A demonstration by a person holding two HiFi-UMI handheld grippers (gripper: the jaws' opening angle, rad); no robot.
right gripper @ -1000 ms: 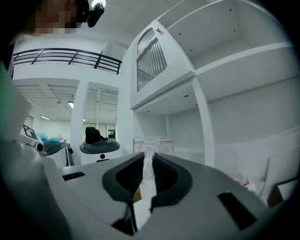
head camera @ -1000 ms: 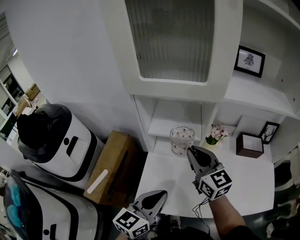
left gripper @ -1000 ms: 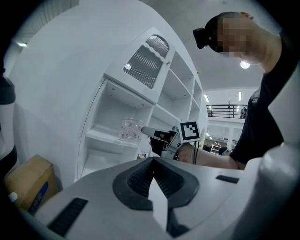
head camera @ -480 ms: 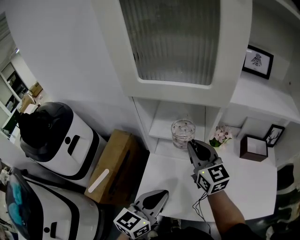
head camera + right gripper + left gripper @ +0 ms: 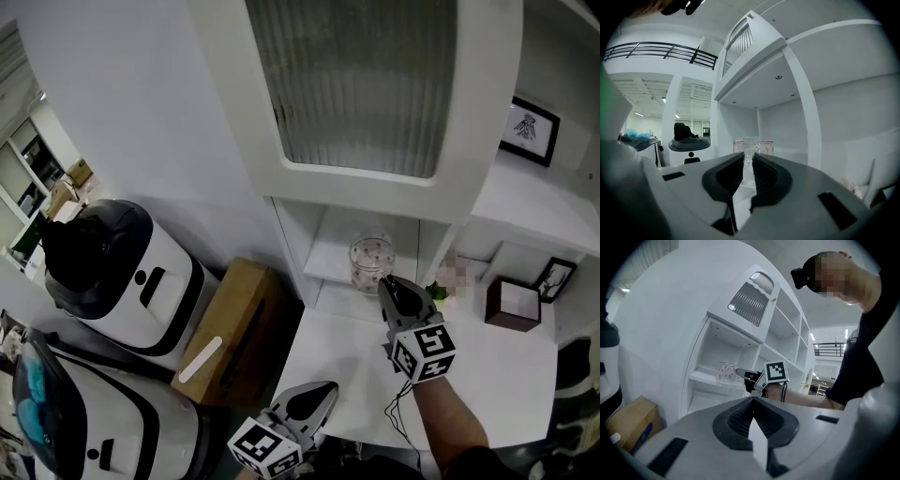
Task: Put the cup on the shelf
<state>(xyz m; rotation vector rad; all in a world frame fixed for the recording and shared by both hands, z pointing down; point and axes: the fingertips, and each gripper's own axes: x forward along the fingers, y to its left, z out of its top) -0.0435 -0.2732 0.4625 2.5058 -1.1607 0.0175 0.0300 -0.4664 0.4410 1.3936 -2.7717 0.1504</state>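
Since 1.0 s ago: cup carried up and inward from the table edge area to the lower shelf of the white cabinet.

Right hand-held gripper is clenched on the cup's near wall, cup upright. Base is over the shelf board; contact with it cannot be confirmed. Left hand-held gripper hangs low by the table's front edge, jaws pressed together, nothing in them.

Step in hand, as judged: set-down. Keep the cup level, lower until the base sits flat, well back from the shelf lip, then release and draw straight out.

Clearances: the upright post stands just right of the cup, with the cabinet's underside overhead. Open room lies left and toward the back wall.
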